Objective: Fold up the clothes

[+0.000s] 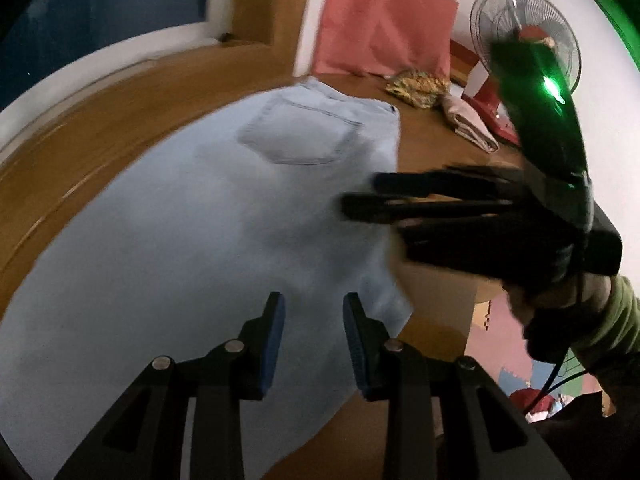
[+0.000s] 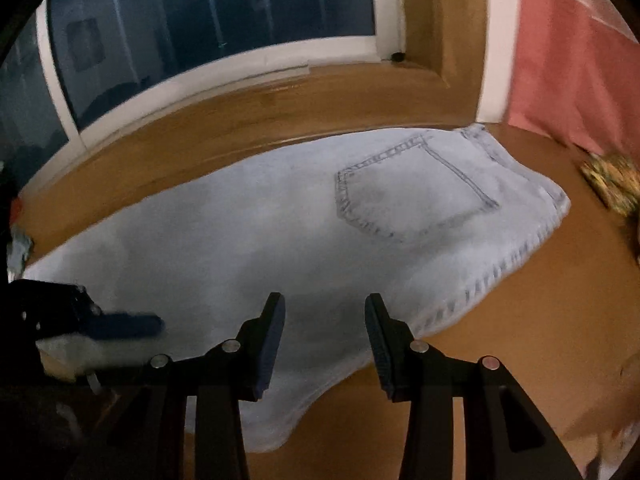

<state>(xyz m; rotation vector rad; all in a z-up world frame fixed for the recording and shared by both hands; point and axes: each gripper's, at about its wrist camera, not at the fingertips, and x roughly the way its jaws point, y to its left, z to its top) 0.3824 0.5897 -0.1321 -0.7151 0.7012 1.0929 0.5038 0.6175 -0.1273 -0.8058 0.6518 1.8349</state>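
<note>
Pale jeans (image 2: 280, 240) are spread flat across the wooden counter (image 2: 520, 320), filling mid-frame beneath both tools, left (image 1: 314, 338) and right (image 2: 325, 344), each seen part-open and empty.

Each gripper is built from matte black plastic — the left gripper (image 1: 314, 340) and the right gripper (image 2: 325, 344) both carry two tapered fingers with triangular cut-outs in their arms, round silver pivot screws (image 1: 234, 346) at the linkage joints, and flat pads (image 1: 275, 344) faced in ribbed dark blue. Seen from the left wrist camera, the right unit has a glossy black housing (image 1: 540, 120) with a lit green indicator lamp (image 1: 554, 90), and thin black cables (image 1: 560, 376) run from its rear. The person wears an olive-green long sleeve (image 1: 612, 324) — its cuff meets the black grip.
</note>
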